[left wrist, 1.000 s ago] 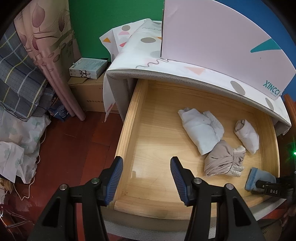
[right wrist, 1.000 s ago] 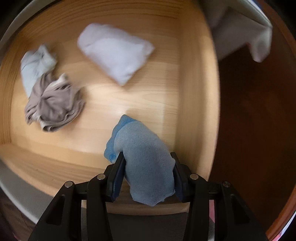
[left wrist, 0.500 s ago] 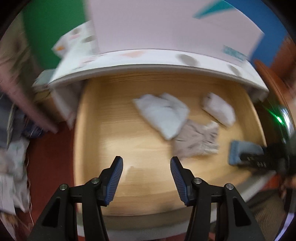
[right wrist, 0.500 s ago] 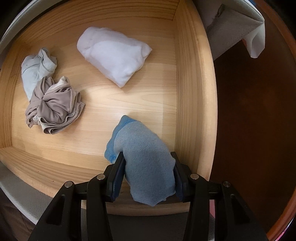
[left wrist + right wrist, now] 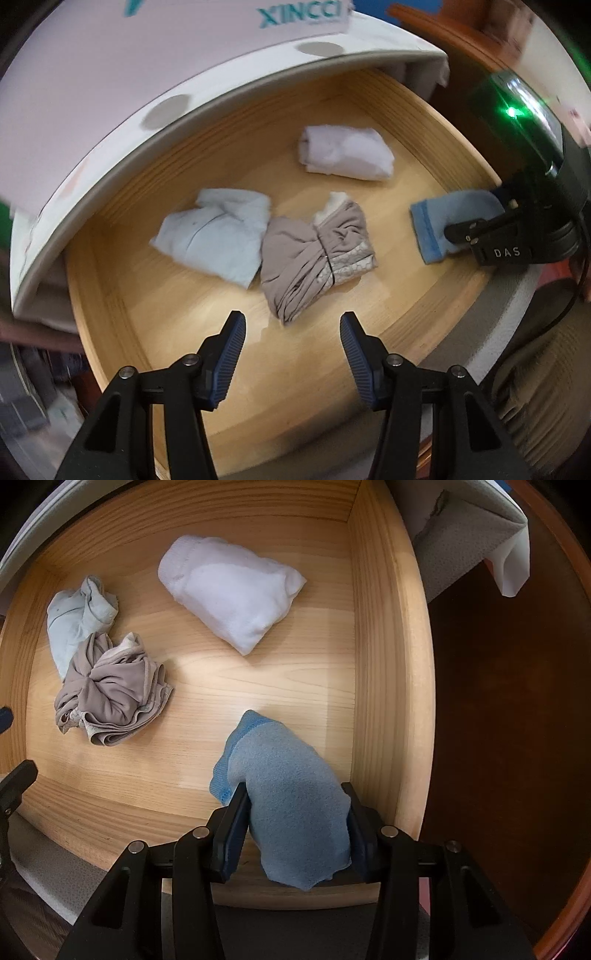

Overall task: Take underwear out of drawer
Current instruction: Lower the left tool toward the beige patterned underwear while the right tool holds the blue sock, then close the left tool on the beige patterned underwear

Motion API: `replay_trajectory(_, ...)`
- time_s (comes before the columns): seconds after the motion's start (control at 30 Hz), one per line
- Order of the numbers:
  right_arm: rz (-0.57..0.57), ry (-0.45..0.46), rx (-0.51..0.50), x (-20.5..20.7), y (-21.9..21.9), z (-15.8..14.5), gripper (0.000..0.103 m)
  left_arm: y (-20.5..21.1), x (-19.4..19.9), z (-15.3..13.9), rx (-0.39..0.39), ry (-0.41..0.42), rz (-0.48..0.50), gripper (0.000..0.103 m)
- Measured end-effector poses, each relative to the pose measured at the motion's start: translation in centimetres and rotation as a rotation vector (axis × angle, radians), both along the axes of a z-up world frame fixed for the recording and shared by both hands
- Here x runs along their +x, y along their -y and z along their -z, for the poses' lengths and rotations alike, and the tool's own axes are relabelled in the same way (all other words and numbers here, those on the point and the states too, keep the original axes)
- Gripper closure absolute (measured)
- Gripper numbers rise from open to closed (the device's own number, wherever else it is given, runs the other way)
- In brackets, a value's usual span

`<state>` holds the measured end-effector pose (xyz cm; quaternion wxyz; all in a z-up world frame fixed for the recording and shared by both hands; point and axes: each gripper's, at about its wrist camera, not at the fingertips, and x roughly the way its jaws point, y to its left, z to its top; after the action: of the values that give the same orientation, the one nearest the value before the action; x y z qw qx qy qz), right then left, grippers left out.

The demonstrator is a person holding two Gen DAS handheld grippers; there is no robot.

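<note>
The wooden drawer [image 5: 92, 302] stands pulled out with several folded garments on its floor. My right gripper [image 5: 293, 794] is shut on a blue underwear piece [image 5: 288, 775] near the drawer's front right corner; it also shows at the right of the left wrist view as the blue piece [image 5: 443, 218] in the right gripper [image 5: 476, 230]. My left gripper [image 5: 291, 321] hangs open over the drawer, pointing down, just in front of a crumpled taupe underwear [image 5: 314, 254]. A light blue piece [image 5: 218, 236] touches the taupe one, and a white piece [image 5: 343, 153] lies farther back.
A white patterned cloth and a pink board marked XINCCI [image 5: 147, 74] cover the top above the drawer. The drawer's right wall [image 5: 388, 664] borders dark red floor [image 5: 498, 720]. Grey padding [image 5: 55, 878] lines the drawer's front edge.
My left gripper has swung right over the drawer and rolled, from its left edge to in front of the taupe piece. The right gripper has stayed put with the blue piece.
</note>
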<state>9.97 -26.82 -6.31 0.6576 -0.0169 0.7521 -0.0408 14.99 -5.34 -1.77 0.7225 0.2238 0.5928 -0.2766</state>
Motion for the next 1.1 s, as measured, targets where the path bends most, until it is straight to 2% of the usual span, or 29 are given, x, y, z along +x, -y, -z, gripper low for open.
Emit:
replay_trajectory(0.13,0.004,0.003,0.005,0.0,0.1,-0.1,0.059,1.0,0.5,1.1,0.045,-0.022,0.087,0.049)
replay_trajectory(0.3,0.019,0.008,0.014,0.0,0.4,-0.2,0.058,2.0,0.9,2.1,0.063,-0.052,0.191,0.049)
replay_trajectory(0.47,0.029,0.006,0.015,0.1,0.6,-0.3,0.058,3.3,1.6,3.5,0.130,-0.054,0.287,0.049)
replay_trajectory(0.77,0.034,0.001,0.012,0.3,0.7,-0.3,0.058,6.3,2.4,4.1,0.128,-0.016,0.376,0.049)
replay_trajectory(0.93,0.041,0.000,0.011,0.4,0.8,-0.3,0.058,7.3,3.3,4.4,0.123,-0.029,0.372,0.048)
replay_trajectory(1.1,0.041,0.000,0.011,0.5,0.7,-0.3,0.058,7.7,4.9,5.2,0.126,-0.064,0.314,0.045)
